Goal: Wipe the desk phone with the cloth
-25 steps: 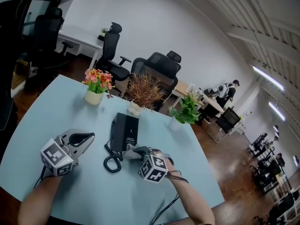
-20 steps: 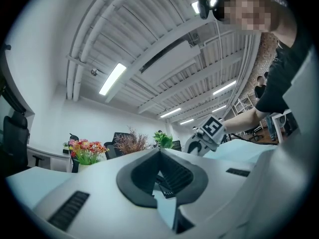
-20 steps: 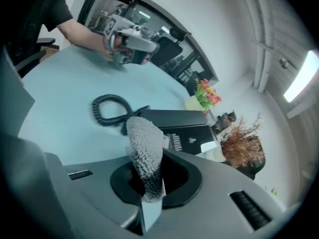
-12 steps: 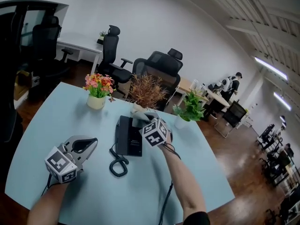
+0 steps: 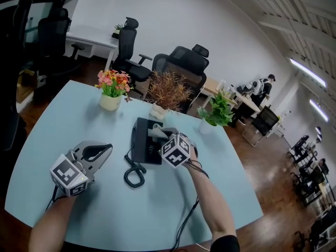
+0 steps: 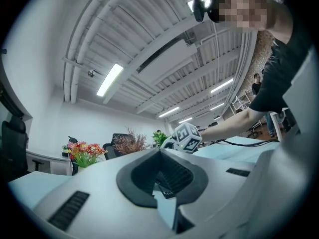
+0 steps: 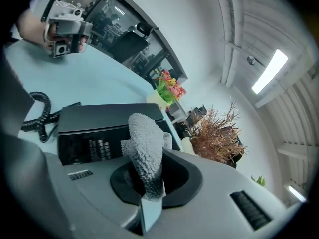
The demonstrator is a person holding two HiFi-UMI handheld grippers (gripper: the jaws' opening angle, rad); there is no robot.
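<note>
Two tools: right hand-held gripper (image 5: 157, 133) pinches cloth (image 7: 145, 143) over phone (image 5: 140, 147), seemingly mid-wipe; left hand-held gripper (image 5: 105, 150), pressed together, idles at eight o'clock. Next, sweep toward six.

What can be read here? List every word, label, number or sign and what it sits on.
Nothing can be read.
Phone: rows of small white print on its front, too blurred to read.
Marker cubes: black-and-white square patterns, no words.
</note>
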